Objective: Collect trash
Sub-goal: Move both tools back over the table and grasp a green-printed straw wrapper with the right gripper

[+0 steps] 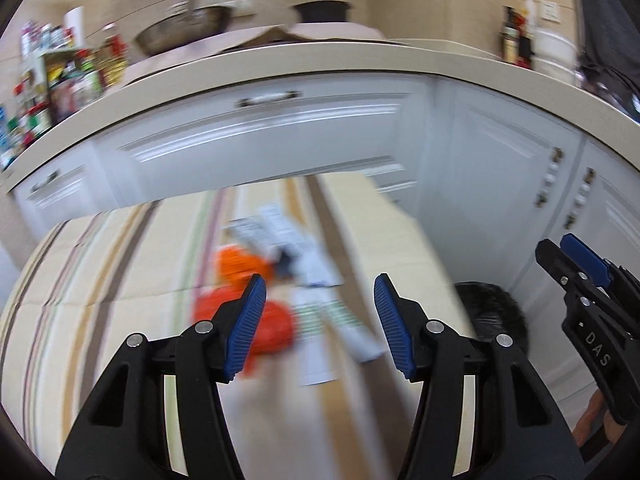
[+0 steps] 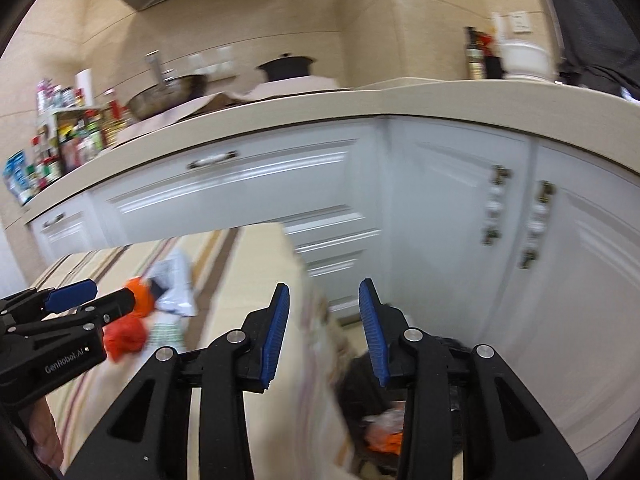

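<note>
Trash lies on a striped tablecloth (image 1: 100,280): orange crumpled wrappers (image 1: 240,268), white paper pieces (image 1: 280,232) and a white tube-like item (image 1: 356,336), all blurred. My left gripper (image 1: 320,320) is open and empty, just above the orange wrappers. My right gripper (image 2: 324,328) is open and empty, over the table's right edge above a black trash bin (image 2: 360,380) holding orange and pale scraps (image 2: 384,432). The bin also shows in the left wrist view (image 1: 496,312). The same trash shows in the right wrist view (image 2: 128,332).
White kitchen cabinets (image 1: 280,132) stand behind the table under a beige countertop (image 1: 320,64). A wok (image 1: 180,32), a black pot (image 1: 320,8) and spice bottles (image 1: 60,80) sit on the counter. The bin stands on the floor between table and cabinets.
</note>
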A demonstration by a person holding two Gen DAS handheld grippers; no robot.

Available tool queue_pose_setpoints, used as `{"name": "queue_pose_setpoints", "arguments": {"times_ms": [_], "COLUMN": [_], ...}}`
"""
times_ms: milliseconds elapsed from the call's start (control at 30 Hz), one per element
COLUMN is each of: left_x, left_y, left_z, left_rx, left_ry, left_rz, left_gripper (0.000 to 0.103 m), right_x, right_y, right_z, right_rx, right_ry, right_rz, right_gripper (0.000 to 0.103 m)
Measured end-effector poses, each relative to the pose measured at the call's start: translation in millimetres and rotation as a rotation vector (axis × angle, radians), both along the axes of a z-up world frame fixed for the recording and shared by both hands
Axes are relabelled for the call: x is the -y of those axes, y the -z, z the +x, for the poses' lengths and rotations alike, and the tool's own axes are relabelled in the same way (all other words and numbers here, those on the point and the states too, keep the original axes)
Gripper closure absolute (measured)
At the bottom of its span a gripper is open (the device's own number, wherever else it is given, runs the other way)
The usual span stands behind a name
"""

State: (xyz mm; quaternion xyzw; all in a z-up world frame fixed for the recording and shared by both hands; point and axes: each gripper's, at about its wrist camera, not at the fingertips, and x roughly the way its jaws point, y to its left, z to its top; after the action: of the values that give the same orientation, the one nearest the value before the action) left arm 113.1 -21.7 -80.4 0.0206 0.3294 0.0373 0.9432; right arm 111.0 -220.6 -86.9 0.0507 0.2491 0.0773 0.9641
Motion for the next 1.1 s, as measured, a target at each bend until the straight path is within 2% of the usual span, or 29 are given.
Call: {"name": "queue_pose_setpoints", "arguments": {"times_ms": [300, 533, 800, 900, 933, 1000, 1100], "left_x": [-102.2, -156.0, -175.1, -172.9, -171.3, -168.0, -161.5], "left_y": [3.5, 15.5, 28.9, 31.5, 32.2, 33.1, 33.9], "left_z": [-28.0, -40.9, -41.6, -40.6, -40.4, -39.4, -38.3], "left_rx": [-0.023, -0.058, -0.085, -0.088, -0.089, -0.093, -0.095], "left_ry": [-0.188, -0.291, -0.314, -0.3, -0.296, -0.286, -0.273], "left_rz": [0.016, 0.003, -0.039, -0.05, -0.053, -0.059, -0.063], "left_gripper": [0.048, 0.047, 0.047, 0.047, 0.047, 0.047, 0.047], "right_x": [-84.5, -114.2, -131.7, -134.8, -135.5, -135.0, -135.3], "right_y": [11.5, 19.5, 42.8, 47.5, 48.0, 48.7, 48.1], "right_z": [1.0, 13.0, 33.2, 34.4, 34.1, 32.9, 30.9], "right_rx": [-0.067, -0.155, -0.324, -0.354, -0.357, -0.362, -0.355], "right_ry": [-0.175, -0.224, -0.251, -0.256, -0.256, -0.263, -0.272], "right_rz": [-0.042, -0.098, -0.166, -0.18, -0.182, -0.178, -0.181], "right_gripper": [0.066, 0.066, 0.066, 0.067, 0.069, 0.082, 0.089]}}
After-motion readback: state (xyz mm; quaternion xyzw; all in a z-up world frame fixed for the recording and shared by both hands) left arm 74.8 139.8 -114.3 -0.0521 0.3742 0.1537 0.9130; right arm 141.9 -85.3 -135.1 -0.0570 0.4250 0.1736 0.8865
